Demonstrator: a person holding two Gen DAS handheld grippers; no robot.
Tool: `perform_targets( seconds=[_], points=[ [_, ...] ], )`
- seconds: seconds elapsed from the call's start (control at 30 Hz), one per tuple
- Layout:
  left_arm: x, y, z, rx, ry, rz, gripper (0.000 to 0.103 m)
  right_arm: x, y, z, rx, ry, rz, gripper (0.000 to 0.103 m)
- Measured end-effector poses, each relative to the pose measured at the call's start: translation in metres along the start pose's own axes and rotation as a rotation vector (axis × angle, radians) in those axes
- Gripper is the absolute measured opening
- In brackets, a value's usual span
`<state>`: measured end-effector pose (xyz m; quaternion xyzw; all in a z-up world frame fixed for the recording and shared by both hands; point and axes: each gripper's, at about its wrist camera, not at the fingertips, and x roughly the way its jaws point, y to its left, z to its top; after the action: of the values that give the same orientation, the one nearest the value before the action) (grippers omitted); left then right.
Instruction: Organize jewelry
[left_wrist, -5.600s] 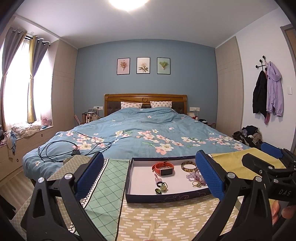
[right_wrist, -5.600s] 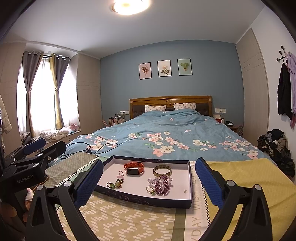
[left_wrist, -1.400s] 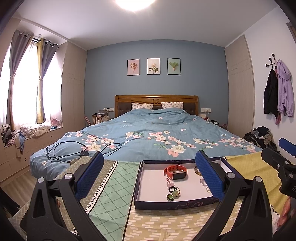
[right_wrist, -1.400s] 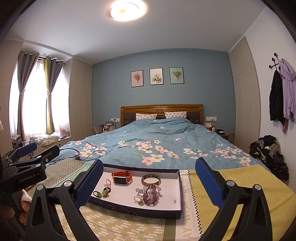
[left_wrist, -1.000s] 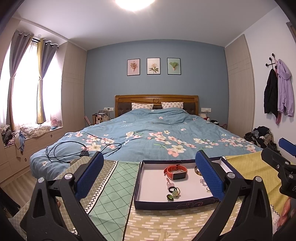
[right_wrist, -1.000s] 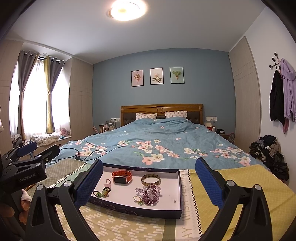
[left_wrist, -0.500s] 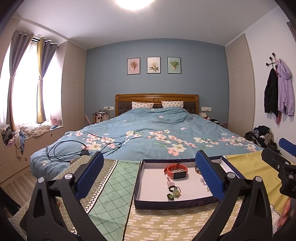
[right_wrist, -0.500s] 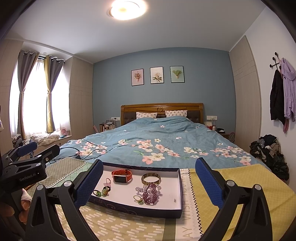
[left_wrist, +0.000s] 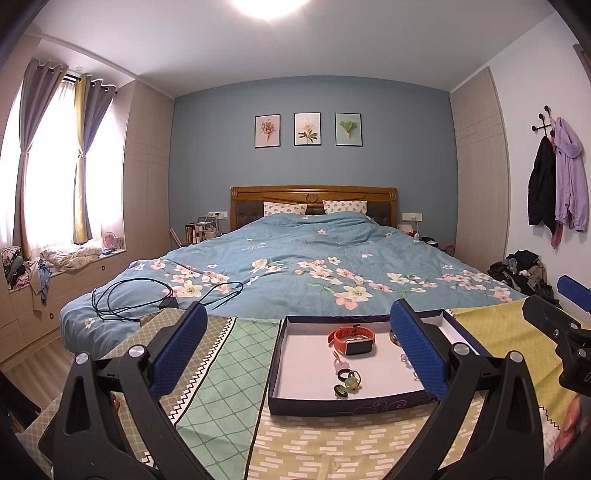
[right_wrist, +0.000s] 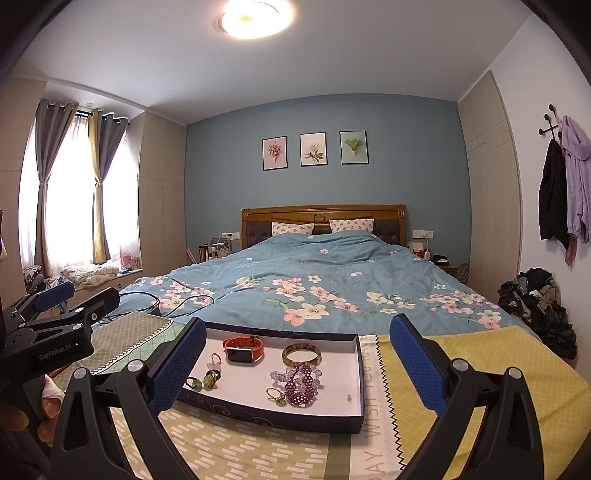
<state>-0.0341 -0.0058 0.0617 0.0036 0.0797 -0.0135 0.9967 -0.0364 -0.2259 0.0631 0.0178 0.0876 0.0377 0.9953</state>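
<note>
A: In the left wrist view, the right finger pad (left_wrist: 416, 350) covers part of the tray (left_wrist: 275, 354). What lies behind it?

B: I see only an edge of a gold bangle (left_wrist: 393, 336) and some pale beads (left_wrist: 405, 359). The rest is hidden.

A: And the small pieces near the watch (right_wrist: 243, 349) in the right wrist view?

B: The rings (right_wrist: 204, 381) are too small to tell their stones. A tiny dark speck (right_wrist: 349, 397) I cannot identify.

A: The hands?

B: Only fingers (right_wrist: 50, 397) show at the left edge, cut off. In the left wrist view some fingertips (left_wrist: 570, 421) are blurred at the right border.
</note>
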Motion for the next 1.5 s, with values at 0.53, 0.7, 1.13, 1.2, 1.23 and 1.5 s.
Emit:
perform_targets(
  seconds=[0.53, 0.7, 1.13, 1.2, 1.23, 1.5],
  points=[
    [0.0004, 0.0013, -0.001, -0.003, 0.002, -0.001, 0.098, -0.0008, -0.0002, -0.0005, -0.001, -0.001, -0.001, 0.096],
    [0.0006, 0.002, -0.0019, -0.004, 0.004, -0.004, 0.098, -0.0007, 0.0, -0.0005, -0.001, 0.001, -0.001, 0.096],
    [0.0007, 0.0028, -0.0039, -0.006, 0.006, -0.005, 0.098, -0.0015, -0.0002, -0.0012, -0.001, 0.003, 0.0, 0.096],
    [-0.0001, 0.0028, -0.0049, -0.004, 0.005, -0.004, 0.098, -0.0017, -0.0003, -0.0014, -0.001, 0.002, -0.002, 0.096],
    [0.0005, 0.0029, -0.0042, -0.005, 0.006, -0.005, 0.098, -0.0019, -0.0005, -0.0017, 0.0, 0.003, -0.001, 0.096],
    [-0.0006, 0.0043, -0.0058, -0.004, 0.008, -0.005, 0.098, -0.0028, -0.0004, -0.0025, 0.0, 0.009, 0.001, 0.096]
  ],
)
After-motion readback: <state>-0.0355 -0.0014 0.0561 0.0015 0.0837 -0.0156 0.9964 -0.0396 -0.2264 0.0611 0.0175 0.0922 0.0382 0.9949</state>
